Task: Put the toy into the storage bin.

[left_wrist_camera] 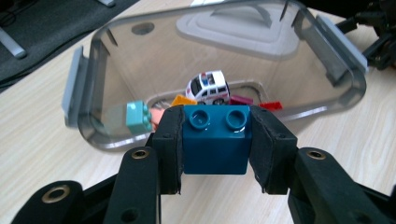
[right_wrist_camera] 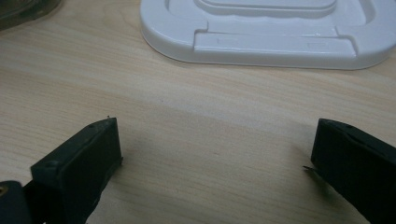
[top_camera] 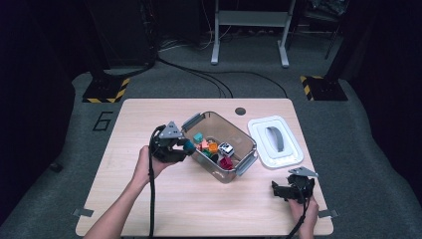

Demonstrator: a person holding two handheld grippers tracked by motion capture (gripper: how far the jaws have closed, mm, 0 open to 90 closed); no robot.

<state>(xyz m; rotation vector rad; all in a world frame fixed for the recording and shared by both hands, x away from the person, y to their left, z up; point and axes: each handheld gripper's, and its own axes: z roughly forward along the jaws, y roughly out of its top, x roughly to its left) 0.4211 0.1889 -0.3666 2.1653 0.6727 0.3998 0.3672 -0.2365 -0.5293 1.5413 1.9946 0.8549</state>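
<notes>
My left gripper (left_wrist_camera: pixel 215 140) is shut on a dark blue two-stud brick (left_wrist_camera: pixel 215 138), held off the table just in front of the clear plastic box (left_wrist_camera: pixel 95 88). In the high view that left gripper (top_camera: pixel 185 146) hovers at the box's (top_camera: pixel 249 144) left rim with the blue brick (top_camera: pixel 189 145) at its tip. Inside the box lie a white toy car (left_wrist_camera: pixel 208 87), a teal brick (left_wrist_camera: pixel 138 116), an orange piece (left_wrist_camera: pixel 182 100) and dark red pieces (left_wrist_camera: pixel 243 100). My right gripper (right_wrist_camera: pixel 212 149) rests low over bare wood, jaws wide apart and empty; it sits near the front right corner (top_camera: pixel 278 189).
The box's white lid (top_camera: pixel 275 141) with a grey handle lies flat on the table to the right of the box, just beyond my right gripper (right_wrist_camera: pixel 261 32). A dark round hole (top_camera: pixel 240 111) marks the tabletop's far edge. Stands and cables occupy the floor behind.
</notes>
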